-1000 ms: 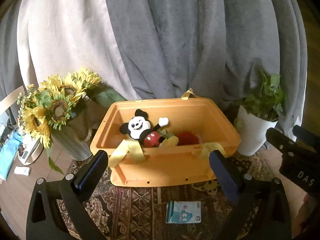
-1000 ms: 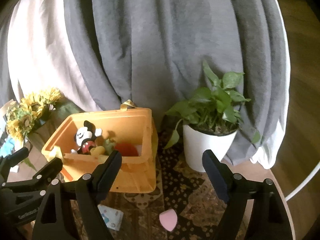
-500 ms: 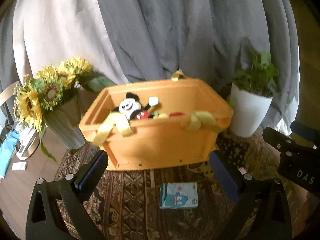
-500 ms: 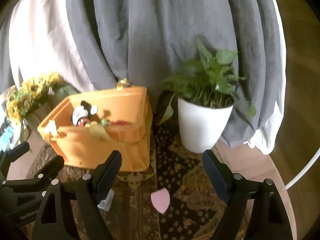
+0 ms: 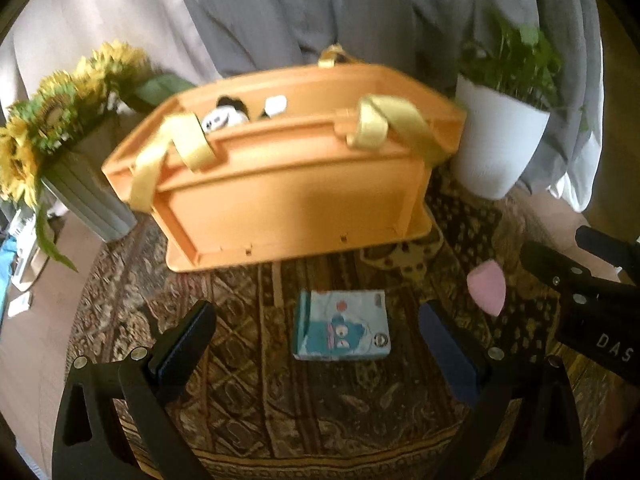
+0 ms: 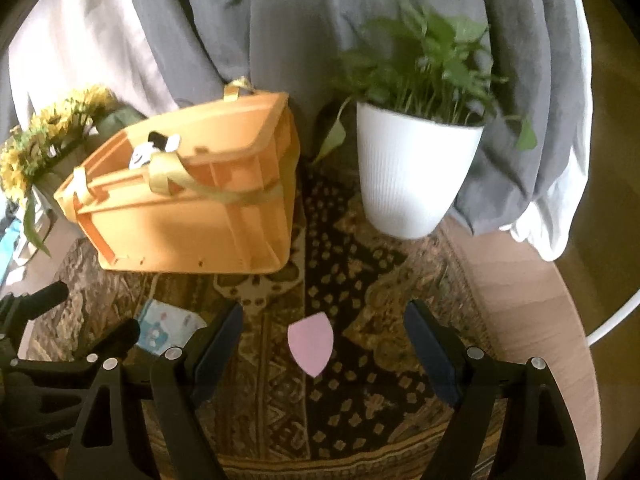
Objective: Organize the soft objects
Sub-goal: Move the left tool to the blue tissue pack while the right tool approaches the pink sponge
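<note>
Black gripper (image 5: 316, 342) frames, silver screws, blue pads

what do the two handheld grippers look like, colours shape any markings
Both are matte black plastic. The left gripper and right gripper each have two long angular fingers with dark blue pads on the inner faces and silver screw heads. White "DAS" lettering shows on the right gripper's body in the left view.
</note>
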`<action>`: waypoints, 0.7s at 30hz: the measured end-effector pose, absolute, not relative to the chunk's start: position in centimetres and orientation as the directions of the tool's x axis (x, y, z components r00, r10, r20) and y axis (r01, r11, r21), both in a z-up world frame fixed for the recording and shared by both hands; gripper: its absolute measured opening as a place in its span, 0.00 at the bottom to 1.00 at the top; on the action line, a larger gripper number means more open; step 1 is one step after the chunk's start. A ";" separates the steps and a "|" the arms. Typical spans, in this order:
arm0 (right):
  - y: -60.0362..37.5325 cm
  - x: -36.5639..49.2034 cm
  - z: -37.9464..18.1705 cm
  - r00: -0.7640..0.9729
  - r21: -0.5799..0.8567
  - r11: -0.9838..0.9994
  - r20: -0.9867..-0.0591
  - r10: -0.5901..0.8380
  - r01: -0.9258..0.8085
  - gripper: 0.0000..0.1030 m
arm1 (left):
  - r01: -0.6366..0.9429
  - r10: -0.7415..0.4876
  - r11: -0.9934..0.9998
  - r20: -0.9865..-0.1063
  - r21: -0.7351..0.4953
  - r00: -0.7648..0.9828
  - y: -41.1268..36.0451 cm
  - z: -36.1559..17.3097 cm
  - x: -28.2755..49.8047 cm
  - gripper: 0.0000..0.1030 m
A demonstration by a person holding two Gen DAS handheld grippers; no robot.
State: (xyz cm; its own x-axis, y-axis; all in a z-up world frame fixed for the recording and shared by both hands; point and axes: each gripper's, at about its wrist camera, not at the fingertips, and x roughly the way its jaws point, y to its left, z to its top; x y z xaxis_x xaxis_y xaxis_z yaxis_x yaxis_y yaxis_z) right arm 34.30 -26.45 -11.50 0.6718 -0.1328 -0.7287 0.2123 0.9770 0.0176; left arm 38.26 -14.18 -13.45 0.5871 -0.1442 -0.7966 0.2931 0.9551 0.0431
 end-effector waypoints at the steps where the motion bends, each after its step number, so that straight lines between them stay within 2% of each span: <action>1: -26.6 34.4 -11.9 0.665 0.021 0.977 -0.736 -0.129 0.212 0.81 | 0.295 -0.144 0.955 -0.804 0.041 0.576 -14.2 -13.8 38.3 1.00; 7: -27.0 35.0 -14.2 0.615 0.041 0.977 -0.783 -0.099 0.209 0.80 | 0.305 -0.138 0.952 -0.848 0.029 0.512 -14.7 -16.1 39.0 1.00; 21: -27.6 36.7 -18.0 0.540 0.064 0.978 -0.840 -0.054 0.197 0.78 | 0.304 -0.112 0.952 -0.886 0.034 0.451 -15.5 -19.7 40.7 1.00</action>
State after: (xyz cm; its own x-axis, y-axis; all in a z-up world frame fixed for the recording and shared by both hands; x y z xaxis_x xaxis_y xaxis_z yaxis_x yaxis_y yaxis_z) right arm 36.72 -27.61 -18.04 0.5404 -0.0537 -0.8397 0.1971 0.9783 0.0642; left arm 40.67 -15.49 -19.70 0.4506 -0.1122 -0.8857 0.3036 0.9522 0.0338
